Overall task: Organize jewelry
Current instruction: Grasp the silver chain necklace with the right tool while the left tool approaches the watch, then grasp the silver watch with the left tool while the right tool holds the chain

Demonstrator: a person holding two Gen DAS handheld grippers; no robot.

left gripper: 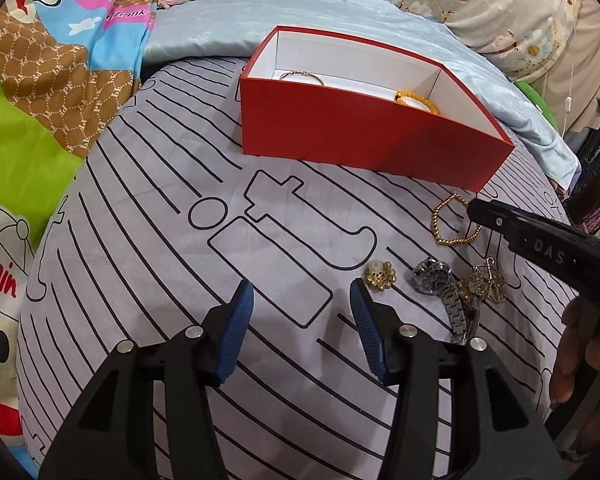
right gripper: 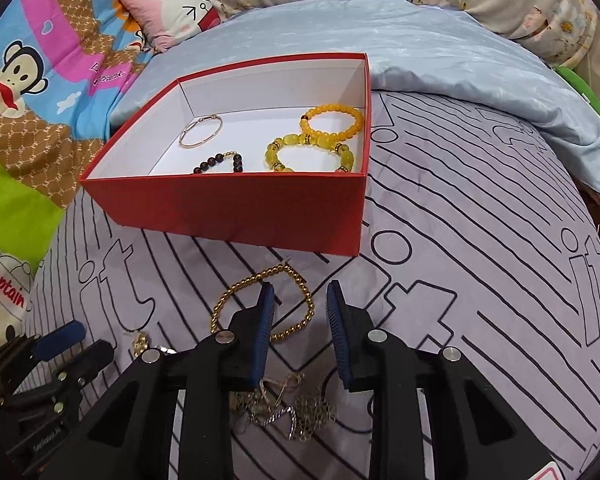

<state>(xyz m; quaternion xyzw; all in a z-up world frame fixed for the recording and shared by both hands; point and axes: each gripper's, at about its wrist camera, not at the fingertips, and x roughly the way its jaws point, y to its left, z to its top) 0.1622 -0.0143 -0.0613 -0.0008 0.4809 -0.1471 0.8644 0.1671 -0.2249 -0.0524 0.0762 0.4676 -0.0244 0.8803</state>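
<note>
Gold bead bracelet point(right gripper: 260, 304), right claw point(right gripper: 300, 292) open above

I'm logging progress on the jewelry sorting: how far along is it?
Done: four bracelets lie in the red box. In hand: nothing; the open right gripper hovers at the gold bead bracelet. Left: that bracelet, the watch, a flower brooch and tangled chains.

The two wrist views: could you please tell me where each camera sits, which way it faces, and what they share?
Left wrist: on the left gripper, facing the red box; own open fingers show, plus the right gripper and watch.
Right wrist: on the right gripper, looking over the gold bead bracelet into the box; own open fingers and the left gripper show.
Shared: box, gold bracelet, striped sheet.
</note>
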